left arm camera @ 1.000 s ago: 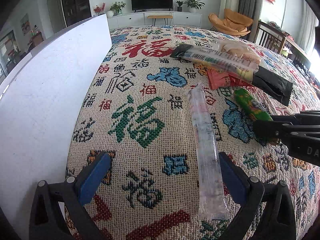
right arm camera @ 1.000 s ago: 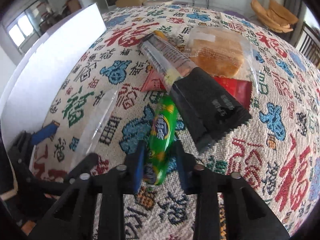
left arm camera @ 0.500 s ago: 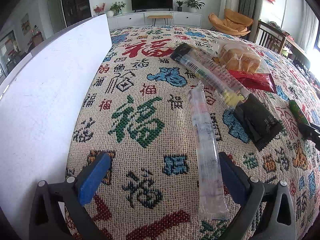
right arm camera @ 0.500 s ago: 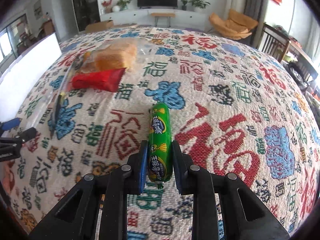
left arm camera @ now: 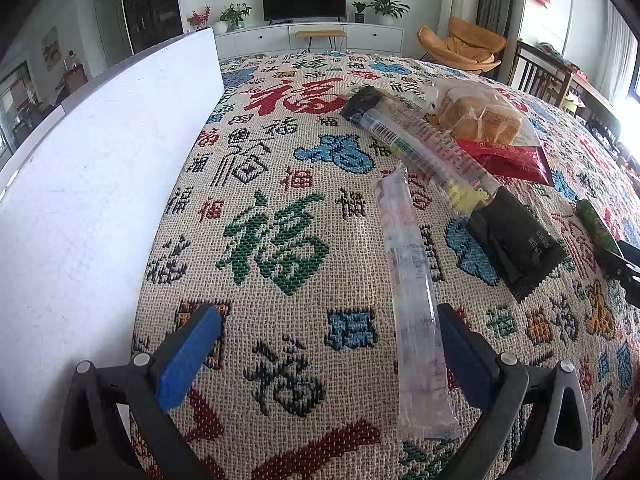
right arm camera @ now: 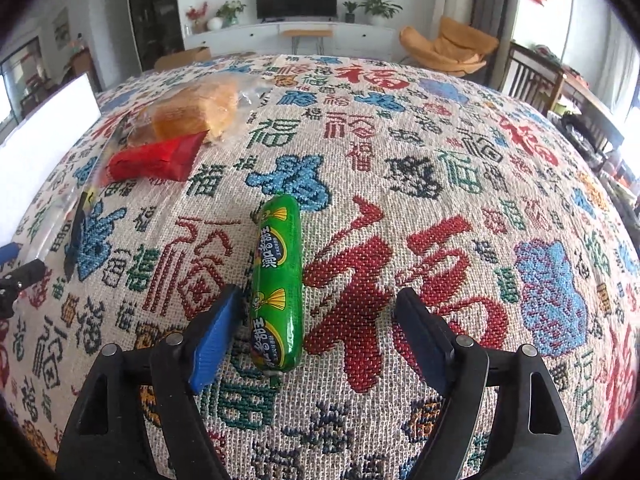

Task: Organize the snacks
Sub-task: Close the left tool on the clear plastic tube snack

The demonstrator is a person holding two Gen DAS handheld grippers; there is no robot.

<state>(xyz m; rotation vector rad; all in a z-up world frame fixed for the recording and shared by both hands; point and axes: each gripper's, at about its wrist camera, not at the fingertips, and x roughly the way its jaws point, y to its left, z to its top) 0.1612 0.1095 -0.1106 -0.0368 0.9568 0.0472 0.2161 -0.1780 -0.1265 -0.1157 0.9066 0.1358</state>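
A green sausage stick point(right arm camera: 278, 280) lies on the patterned tablecloth point(right arm camera: 440, 160) between the fingers of my right gripper point(right arm camera: 318, 292). Its jaws are opening and the pads stand clear of the sausage. The same sausage point(left arm camera: 596, 224) shows at the right edge of the left wrist view. My left gripper point(left arm camera: 326, 312) is open low over the cloth, with a long clear packet point(left arm camera: 412, 300) lying just inside its right finger, not squeezed. Further back lie a long printed packet point(left arm camera: 432, 160), a black packet point(left arm camera: 516, 240), a red packet point(left arm camera: 508, 160) and bagged bread point(left arm camera: 480, 116).
A white board point(left arm camera: 100, 180) stands upright along the left side of the cloth. The bread point(right arm camera: 196, 112) and red packet point(right arm camera: 156, 160) sit far left of the sausage. Chairs and a TV unit stand beyond the table.
My right gripper carried the green sausage to the right, away from the snack pile, then its jaws spread and the sausage now rests on the cloth. The left gripper stayed put.
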